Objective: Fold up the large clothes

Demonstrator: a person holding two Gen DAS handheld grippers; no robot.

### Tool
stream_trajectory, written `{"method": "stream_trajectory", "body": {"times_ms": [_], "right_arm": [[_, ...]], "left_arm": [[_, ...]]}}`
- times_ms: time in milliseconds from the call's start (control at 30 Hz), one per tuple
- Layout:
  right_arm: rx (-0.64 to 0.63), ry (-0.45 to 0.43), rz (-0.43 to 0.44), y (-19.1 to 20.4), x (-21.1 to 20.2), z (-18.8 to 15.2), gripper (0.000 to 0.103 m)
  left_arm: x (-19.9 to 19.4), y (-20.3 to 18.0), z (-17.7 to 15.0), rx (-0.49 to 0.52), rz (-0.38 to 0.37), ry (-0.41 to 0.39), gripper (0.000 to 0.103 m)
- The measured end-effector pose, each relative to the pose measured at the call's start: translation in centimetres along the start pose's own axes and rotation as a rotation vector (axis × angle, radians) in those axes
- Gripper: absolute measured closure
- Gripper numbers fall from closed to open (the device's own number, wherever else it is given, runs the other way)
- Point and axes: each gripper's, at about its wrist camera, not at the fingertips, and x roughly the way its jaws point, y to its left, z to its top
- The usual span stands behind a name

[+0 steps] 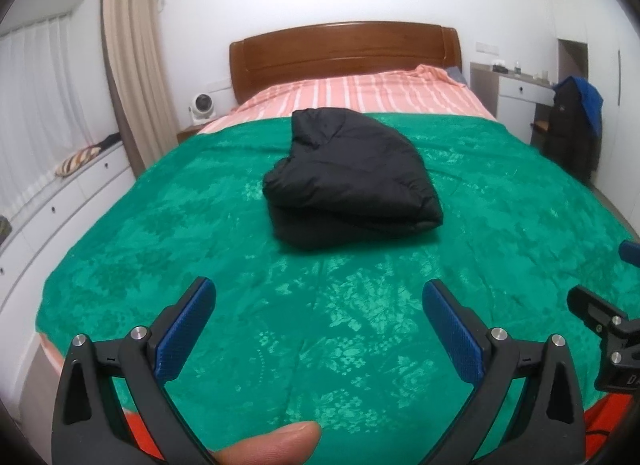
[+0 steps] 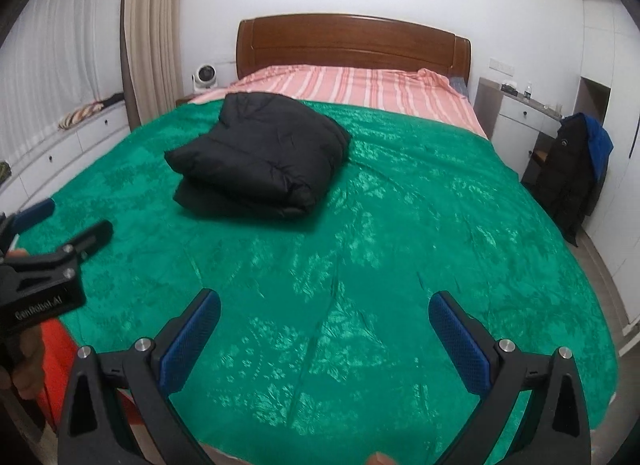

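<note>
A black puffy jacket (image 1: 352,181) lies folded in a thick bundle in the middle of the green bedspread (image 1: 320,325); it also shows in the right wrist view (image 2: 260,161), up and to the left. My left gripper (image 1: 318,289) is open and empty, held above the near part of the bed, well short of the jacket. My right gripper (image 2: 324,301) is open and empty too, above the near bed edge, to the right of the jacket. The left gripper (image 2: 76,221) shows at the left edge of the right wrist view.
A pink striped sheet (image 1: 360,93) and a wooden headboard (image 1: 344,53) lie beyond the jacket. White drawers (image 1: 60,205) run along the left. A chair with dark and blue clothes (image 2: 576,169) stands by a white desk (image 2: 524,113) on the right. A small fan (image 1: 202,105) sits beside the headboard.
</note>
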Motion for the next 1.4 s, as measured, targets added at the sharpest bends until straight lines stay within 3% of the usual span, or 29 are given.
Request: {"method": "stream_trajectory", "body": {"times_ms": [267,367,800,1400], "right_arm": [[-0.031,-0.005,-0.046,0.4,-0.7,-0.3,0.000],[-0.048,-0.009,-0.055,0.6,-1.1,-0.3,0.000],[-0.065,-0.031,-0.042,1.4,-2.7,0.1,0.000],[-0.040,-0.022,-0.039,0.8,-3.1,0.4,0.000]], "left_arm": [[0.2,0.0,-0.4,-0.014,-0.021,0.044,0.000],[-0.5,-0.4,-0.3,0.008,0.019,0.018,0.000],[-1.9,-0.1,-0.2,0.005,0.033,0.017,0.000],[-2.6,-0.4,0.1,0.002,-0.002,0.027,0.000]]}}
